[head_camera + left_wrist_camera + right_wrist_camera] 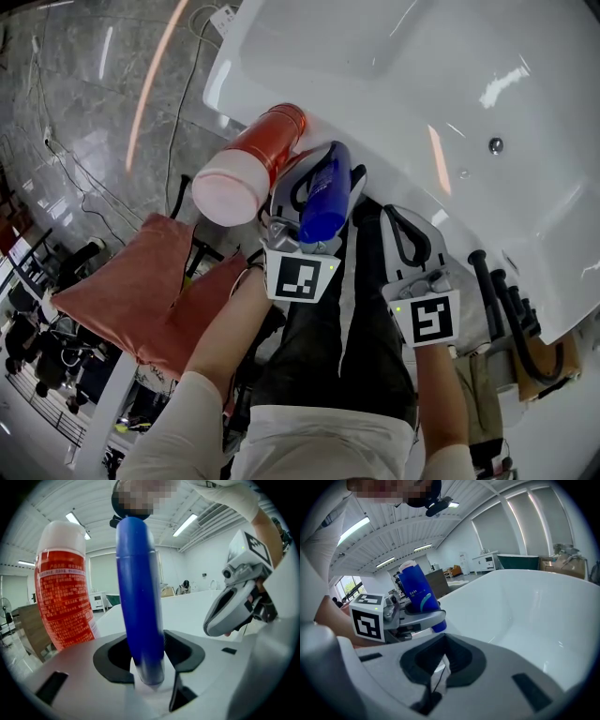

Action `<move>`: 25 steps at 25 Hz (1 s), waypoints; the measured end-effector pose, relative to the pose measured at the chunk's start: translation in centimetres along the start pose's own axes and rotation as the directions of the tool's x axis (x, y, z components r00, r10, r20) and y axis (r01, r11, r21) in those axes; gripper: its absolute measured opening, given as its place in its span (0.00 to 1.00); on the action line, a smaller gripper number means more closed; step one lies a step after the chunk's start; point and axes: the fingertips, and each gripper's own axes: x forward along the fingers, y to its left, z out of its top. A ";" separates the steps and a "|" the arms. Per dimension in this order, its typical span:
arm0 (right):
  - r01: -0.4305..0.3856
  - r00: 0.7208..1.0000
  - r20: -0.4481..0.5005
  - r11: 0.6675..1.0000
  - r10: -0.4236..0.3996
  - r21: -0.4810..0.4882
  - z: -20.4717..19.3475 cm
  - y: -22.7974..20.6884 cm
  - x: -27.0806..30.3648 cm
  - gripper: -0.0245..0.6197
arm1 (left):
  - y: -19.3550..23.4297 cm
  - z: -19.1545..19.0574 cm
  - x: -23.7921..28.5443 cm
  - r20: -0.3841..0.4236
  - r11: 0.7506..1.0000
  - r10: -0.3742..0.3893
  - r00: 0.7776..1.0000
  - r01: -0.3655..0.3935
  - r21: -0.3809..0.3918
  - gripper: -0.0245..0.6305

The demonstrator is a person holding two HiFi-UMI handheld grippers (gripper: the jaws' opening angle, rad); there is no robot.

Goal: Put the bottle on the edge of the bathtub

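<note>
- Left claw (149,656): jaws apart, one on each side of the blue bottle (138,588), with a dark gap at one pad
- Blue bottle stands upright on the bathtub (230,70) edge, between those jaws
- Right claw (440,660): jaws together, nothing in them; held just right of the left claw, aimed across the tub basin
- Both forearms reach forward side by side, left forearm (220,347) bare below a pale sleeve
- Count: 2 claws; 2 bottles, the blue one and a red bottle (251,159) with a white cap, upright on the same edge just beside it and not touching; 1 bathtub
</note>
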 end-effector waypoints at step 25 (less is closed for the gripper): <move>0.002 1.000 -0.018 0.998 -0.003 -0.067 1.0 2.2 -1.2 0.04 | 1.0 -0.7 -5.0 -0.073 0.998 0.044 0.996 -0.047 -0.045 0.36</move>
